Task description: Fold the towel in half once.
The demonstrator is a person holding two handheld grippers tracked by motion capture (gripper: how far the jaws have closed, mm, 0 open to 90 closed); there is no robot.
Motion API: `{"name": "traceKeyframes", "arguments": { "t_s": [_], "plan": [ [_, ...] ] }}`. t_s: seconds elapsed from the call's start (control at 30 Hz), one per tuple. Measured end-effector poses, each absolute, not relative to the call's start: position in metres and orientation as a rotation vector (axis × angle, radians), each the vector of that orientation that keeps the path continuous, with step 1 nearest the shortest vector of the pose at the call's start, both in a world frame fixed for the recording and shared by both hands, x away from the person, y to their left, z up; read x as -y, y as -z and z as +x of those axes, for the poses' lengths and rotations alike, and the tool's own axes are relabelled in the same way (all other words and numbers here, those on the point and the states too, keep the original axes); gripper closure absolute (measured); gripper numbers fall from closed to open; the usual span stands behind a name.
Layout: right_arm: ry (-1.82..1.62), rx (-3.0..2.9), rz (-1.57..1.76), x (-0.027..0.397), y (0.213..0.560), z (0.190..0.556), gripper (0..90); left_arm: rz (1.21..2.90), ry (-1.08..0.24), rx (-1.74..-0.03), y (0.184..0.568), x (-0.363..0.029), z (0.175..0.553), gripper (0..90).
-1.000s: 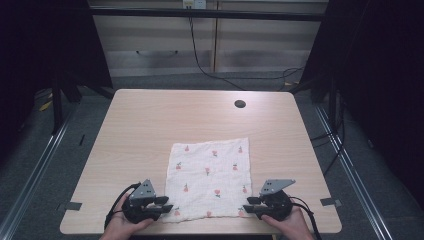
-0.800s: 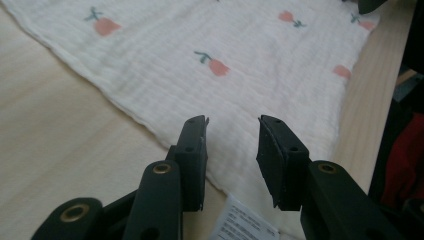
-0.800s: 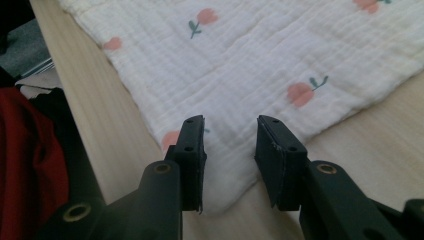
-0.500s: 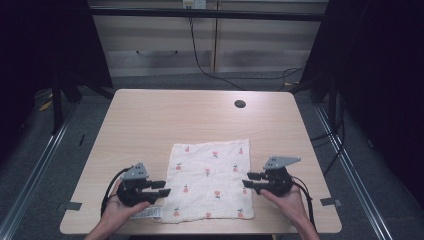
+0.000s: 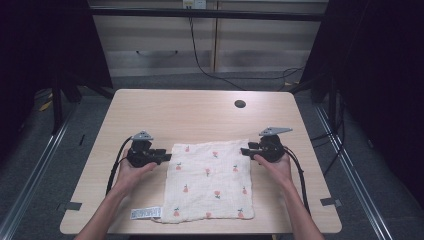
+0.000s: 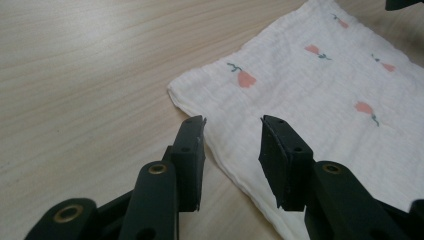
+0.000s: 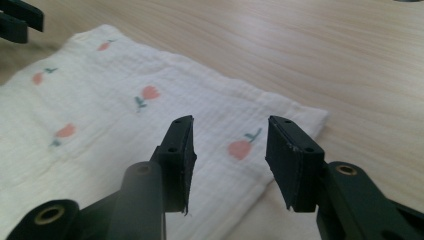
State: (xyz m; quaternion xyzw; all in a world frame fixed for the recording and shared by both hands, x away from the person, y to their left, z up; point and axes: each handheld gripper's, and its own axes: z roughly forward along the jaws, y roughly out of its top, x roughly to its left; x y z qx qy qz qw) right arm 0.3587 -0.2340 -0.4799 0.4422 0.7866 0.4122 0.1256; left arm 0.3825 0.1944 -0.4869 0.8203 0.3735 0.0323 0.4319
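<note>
The left gripper [image 5: 165, 156] and the right gripper [image 5: 245, 150] both stand with jaws apart, holding nothing — one at each far corner of a cloth [image 5: 210, 181] that lies flat on the wooden table [image 5: 200, 112]. Nothing blocks either corner; a small dark hole [image 5: 240, 104] sits well beyond. In the left gripper view the cloth's edge runs between the jaws. The cloth is white, crinkled, printed with small pink flowers — a label [image 5: 146, 213] pokes out at its near left corner.

We count one flower-print cloth [image 5: 211, 181], one white label [image 5: 146, 213], two tongs, left [image 5: 165, 157] and right [image 5: 245, 150], on one bench [image 5: 190, 112].
</note>
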Motion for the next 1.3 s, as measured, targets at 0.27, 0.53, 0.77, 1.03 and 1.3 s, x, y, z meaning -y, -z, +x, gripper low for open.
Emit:
{"name": "traceKeyframes", "arguments": {
  "t_s": [0.27,0.53,0.77,1.03,1.3],
  "plan": [
    [-1.162,-2.279,1.35,0.249,0.49,0.392,62.1,1.998,-0.11,-1.03,0.487,-0.196,0.409,63.3],
    [-1.099,-2.297,1.382,0.246,0.503,0.412,65.2,1.982,-0.106,-1.061,0.492,-0.201,0.419,62.6],
    [-1.099,-2.323,1.364,0.245,0.507,0.414,80.6,1.977,-0.114,-1.082,0.495,-0.201,0.427,62.3],
    [-1.124,-2.336,1.366,0.244,0.508,0.413,88.5,1.976,-0.097,-1.083,0.5,-0.191,0.431,60.0],
    [-1.097,-2.34,1.361,0.243,0.507,0.412,88.5,2.036,-0.095,-1.043,0.506,-0.176,0.434,61.6]
  ]
}}
